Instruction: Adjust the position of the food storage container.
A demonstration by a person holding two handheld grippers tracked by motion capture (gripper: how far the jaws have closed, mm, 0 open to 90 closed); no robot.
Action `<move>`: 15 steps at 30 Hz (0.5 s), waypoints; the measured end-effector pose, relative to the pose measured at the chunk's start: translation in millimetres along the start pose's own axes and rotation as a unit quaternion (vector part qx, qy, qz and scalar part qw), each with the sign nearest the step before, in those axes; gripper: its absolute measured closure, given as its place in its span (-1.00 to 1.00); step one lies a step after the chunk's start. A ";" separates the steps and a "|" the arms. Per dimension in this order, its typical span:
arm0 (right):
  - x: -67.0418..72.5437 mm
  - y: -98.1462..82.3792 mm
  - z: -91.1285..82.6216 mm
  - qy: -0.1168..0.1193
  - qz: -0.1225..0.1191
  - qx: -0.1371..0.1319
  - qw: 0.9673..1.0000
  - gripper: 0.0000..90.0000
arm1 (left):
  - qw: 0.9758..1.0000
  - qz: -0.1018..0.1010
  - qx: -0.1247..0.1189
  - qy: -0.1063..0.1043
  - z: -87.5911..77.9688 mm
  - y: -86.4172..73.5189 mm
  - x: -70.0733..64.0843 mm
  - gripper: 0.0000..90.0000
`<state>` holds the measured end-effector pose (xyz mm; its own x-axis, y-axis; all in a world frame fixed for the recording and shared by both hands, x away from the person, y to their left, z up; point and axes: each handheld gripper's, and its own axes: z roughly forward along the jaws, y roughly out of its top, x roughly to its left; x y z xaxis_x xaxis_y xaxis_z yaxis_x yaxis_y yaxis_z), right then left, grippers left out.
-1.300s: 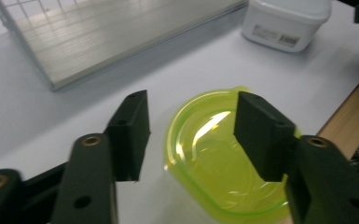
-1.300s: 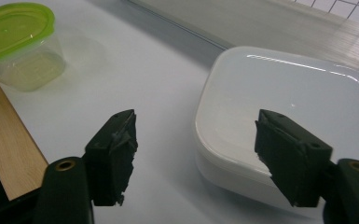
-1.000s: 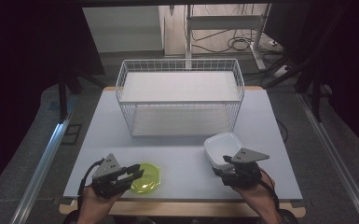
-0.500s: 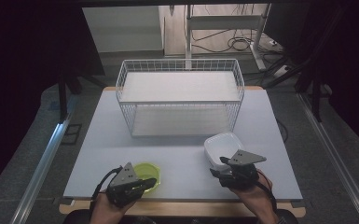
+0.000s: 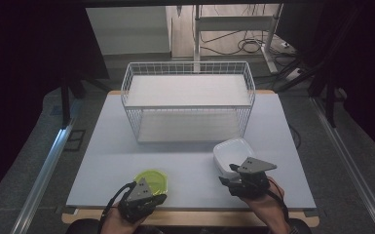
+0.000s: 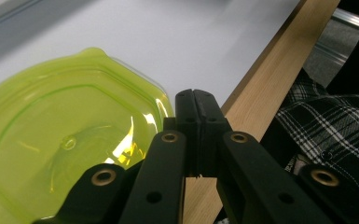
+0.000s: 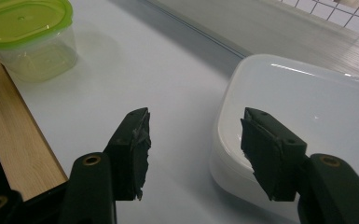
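Note:
A clear tub with a lime-green lid point(image 5: 152, 178) stands near the table's front edge. My left gripper point(image 5: 151, 194) is just in front of it, low over the edge. In the left gripper view the lid point(image 6: 60, 140) lies to the left. My left gripper point(image 6: 196, 93) is shut, its tips at the lid's rim, and I see nothing between them. A white lidded container point(image 5: 231, 151) sits at the front right. My right gripper point(image 5: 227, 174) is open at its near corner. In the right gripper view one jaw is over the table and the other over the container point(image 7: 307, 98), with my gripper point(image 7: 193, 135) touching nothing.
A white wire basket point(image 5: 187, 105) stands at the back middle of the pale table point(image 5: 107, 141). The table's wooden front strip point(image 6: 270, 70) runs just under the left gripper, with checked cloth point(image 6: 326, 121) beyond it. The green-lidded tub point(image 7: 28, 32) shows far left in the right gripper view.
My left gripper has moved right and back toward the front edge, from the tub's left side to just in front of it. The right gripper has stayed put.

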<state>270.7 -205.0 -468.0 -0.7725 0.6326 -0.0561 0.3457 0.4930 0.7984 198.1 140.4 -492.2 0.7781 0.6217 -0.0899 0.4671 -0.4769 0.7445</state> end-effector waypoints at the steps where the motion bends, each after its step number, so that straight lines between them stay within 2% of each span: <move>1: -0.1 -0.1 0.1 0.000 0.000 0.001 1.000 -0.06 | 1.000 -0.001 0.004 0.003 0.9 -0.5 1.0 1.00; 4: 0.1 -0.3 0.5 -0.001 -0.001 0.001 1.000 -0.06 | 1.000 -0.011 0.011 0.009 3.1 -2.8 6.1 1.00; 10: -0.1 -0.5 0.7 -0.002 -0.002 0.003 1.000 -0.06 | 0.999 -0.027 0.003 0.017 0.1 -4.5 15.5 1.00; 11: -0.1 -0.7 1.0 -0.003 -0.004 0.005 1.000 -0.06 | 0.999 -0.038 0.003 0.018 0.9 -6.2 20.3 1.00; 15: 0.4 -0.8 1.5 -0.004 -0.005 0.006 1.000 -0.06 | 0.998 -0.051 0.000 0.024 0.0 -8.6 28.3 1.00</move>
<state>270.9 -204.3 -469.5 -0.7721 0.6319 -0.0682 0.3441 0.5058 0.7911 216.1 162.1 -501.1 0.7062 0.6953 -0.1333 0.5420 -0.4099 0.7336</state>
